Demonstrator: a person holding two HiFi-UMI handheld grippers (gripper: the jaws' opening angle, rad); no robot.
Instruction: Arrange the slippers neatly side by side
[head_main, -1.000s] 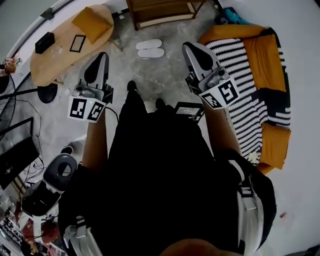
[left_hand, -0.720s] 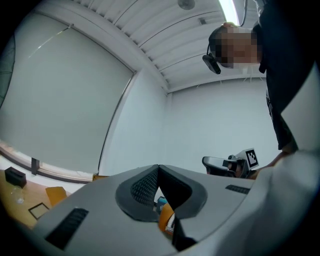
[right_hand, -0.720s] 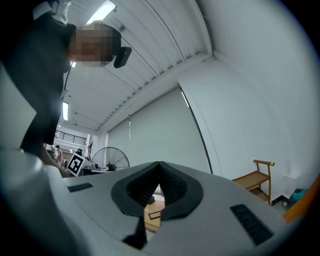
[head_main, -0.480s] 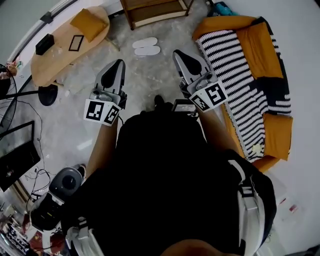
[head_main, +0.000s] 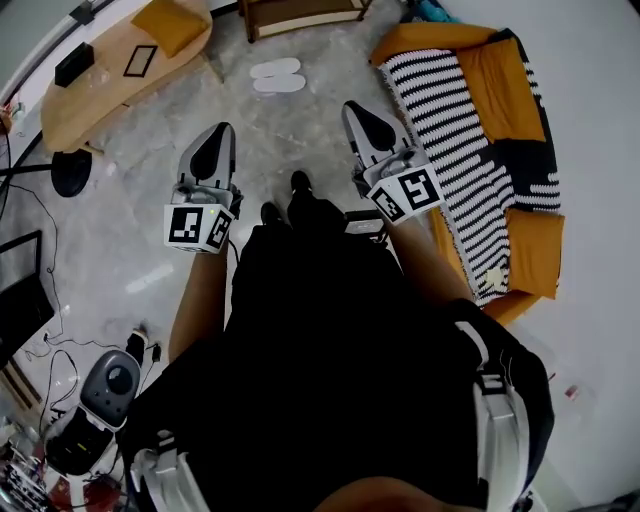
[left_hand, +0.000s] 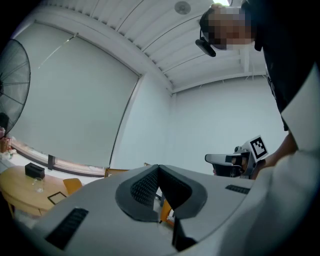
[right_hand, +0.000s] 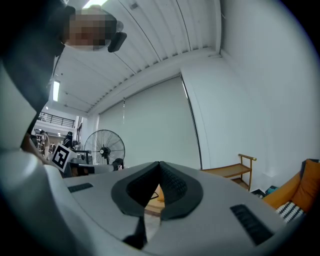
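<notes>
Left gripper (head_main: 214, 140) and right gripper (head_main: 358, 112) are both pointing ahead with jaws together and empty, while the slippers (head_main: 277, 75) are lying paired on the floor (head_main: 300, 135).
Head view: the person is holding both grippers out in front over the grey floor. The white slippers are lying side by side, close together, well beyond the grippers and near the wooden shelf (head_main: 300, 12). An orange sofa (head_main: 500, 70) with a striped blanket (head_main: 450, 110) is standing at the right and a wooden table (head_main: 100, 95) at the left. Left gripper view: the left gripper (left_hand: 159, 168) is pointing toward a pale wall, its pads meeting with nothing between them, and the right gripper (left_hand: 235, 159) is showing off to the side. Right gripper view: the right gripper (right_hand: 160, 165) is holding its jaws closed on nothing. A standing fan (right_hand: 104, 149) and the wooden shelf (right_hand: 235, 171) are showing beyond it.
</notes>
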